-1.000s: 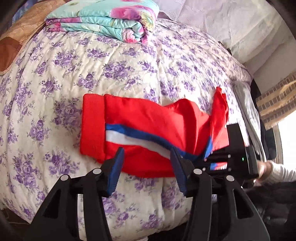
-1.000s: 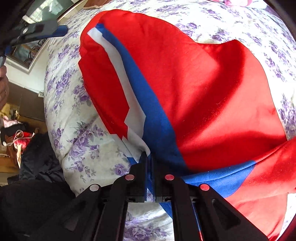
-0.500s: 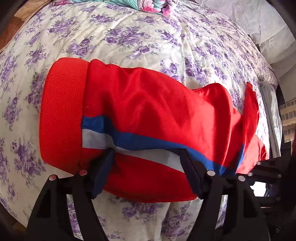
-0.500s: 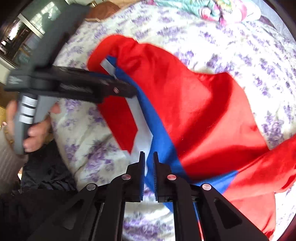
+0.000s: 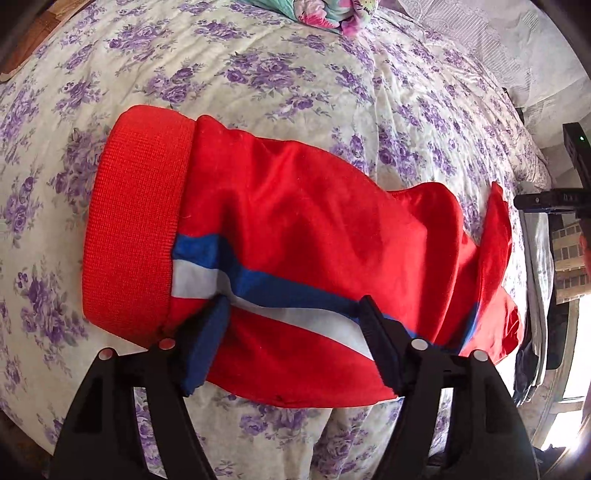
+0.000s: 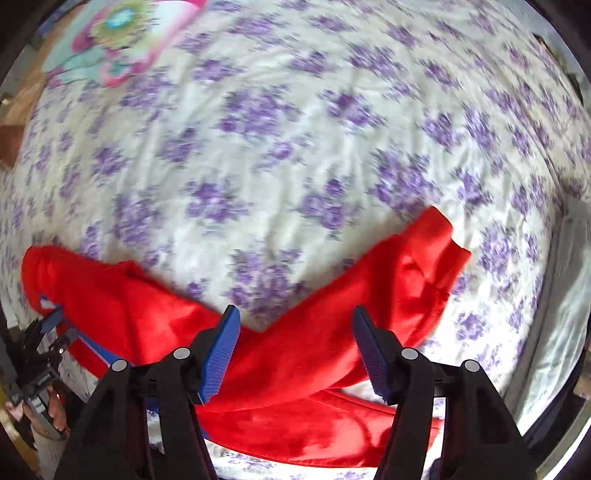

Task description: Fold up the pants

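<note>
Motion blur smears the whole right wrist view, the folded quilt at twelve o'clock is cut by the left wrist view's top edge, and the pants hide their own underside.

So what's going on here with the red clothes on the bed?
A person is folding red pants on a flowered bedspread, with a handheld gripper in each hand. The left gripper sits over the striped side near the waistband, its jaws closing, with fabric between them. The right gripper hovers over the legs, jaws opening, gripping nothing. The fold isn't finished.
</note>
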A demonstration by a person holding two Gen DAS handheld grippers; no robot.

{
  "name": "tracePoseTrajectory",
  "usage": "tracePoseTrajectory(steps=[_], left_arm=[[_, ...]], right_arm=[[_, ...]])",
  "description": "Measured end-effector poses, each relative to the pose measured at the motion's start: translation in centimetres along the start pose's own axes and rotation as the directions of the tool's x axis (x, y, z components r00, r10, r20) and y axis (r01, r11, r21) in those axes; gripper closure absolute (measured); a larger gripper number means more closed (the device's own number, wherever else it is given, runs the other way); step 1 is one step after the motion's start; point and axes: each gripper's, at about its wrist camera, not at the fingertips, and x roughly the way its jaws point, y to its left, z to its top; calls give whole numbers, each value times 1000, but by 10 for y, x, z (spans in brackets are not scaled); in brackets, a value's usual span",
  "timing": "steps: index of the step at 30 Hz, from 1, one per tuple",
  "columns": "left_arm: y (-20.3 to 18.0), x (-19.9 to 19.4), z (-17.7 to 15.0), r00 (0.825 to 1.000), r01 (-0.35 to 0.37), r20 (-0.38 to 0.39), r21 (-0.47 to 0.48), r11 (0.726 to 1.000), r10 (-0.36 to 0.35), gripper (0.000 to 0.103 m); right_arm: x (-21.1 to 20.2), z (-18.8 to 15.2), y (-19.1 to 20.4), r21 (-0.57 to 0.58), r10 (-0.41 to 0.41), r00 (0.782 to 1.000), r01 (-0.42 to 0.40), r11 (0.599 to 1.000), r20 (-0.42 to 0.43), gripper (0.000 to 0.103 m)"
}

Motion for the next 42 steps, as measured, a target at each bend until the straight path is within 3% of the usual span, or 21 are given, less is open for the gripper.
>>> tracePoseTrajectory(steps=[2,5,7,11,13,14,17,19,22,28,32,35,36,37,40,42], left_arm=[[-3,1,1,1000,-29,-10,11,1000,30,39],[1,0,3,999,-33,-15,-5,999,33,45],[7,-2,4,1000,-27,-16,-28,999,27,52],[22,-6,4,1000,-1,-21,-72,997,-1,65],[29,-7,3,1000,10,-25,-91,996,-13,70],[31,-7,3,999,18,-28,-100,995,-20,72],[37,-8,3,999,39,-28,-117,992,-42,75],[39,-8,2,998,45,-28,-120,992,-49,75],[36,-9,2,999,36,-30,-110,993,-40,75],[25,-8,5,999,-10,-40,-51,999,8,76],[17,-7,6,998,-47,-47,-10,999,47,76],[10,-5,8,995,-74,-62,18,997,75,76],[6,-5,8,993,-89,-73,33,995,91,76],[0,-7,9,990,-109,-84,53,993,113,76],[-22,-19,3,981,-153,-98,155,976,169,80],[-41,-34,-3,984,-144,-76,220,965,164,81]], right_arm=[[14,15,-19,51,-60,996,64,997,-66,43],[35,27,-30,142,-44,989,63,988,-138,43],[46,34,-33,185,-27,986,58,981,-164,43],[76,46,-38,214,-97,971,145,966,-219,43],[86,47,-40,229,-91,971,142,963,-219,43],[88,40,-32,240,-79,977,127,962,-200,49],[79,25,-55,231,-25,988,60,971,-154,89],[58,15,-65,234,46,994,-23,972,-94,94],[26,-20,-89,234,104,995,-104,967,12,95],[-7,-152,-156,342,228,951,-290,894,211,95],[48,-248,-171,472,243,915,-378,797,323,95],[121,-291,-164,571,295,908,-417,707,298,96],[134,-300,-163,583,317,887,-460,670,336,98],[134,-306,-163,573,305,868,-490,657,392,98],[129,-307,-162,545,296,868,-484,685,399,97],[126,-307,-162,527,303,876,-471,707,376,91]])
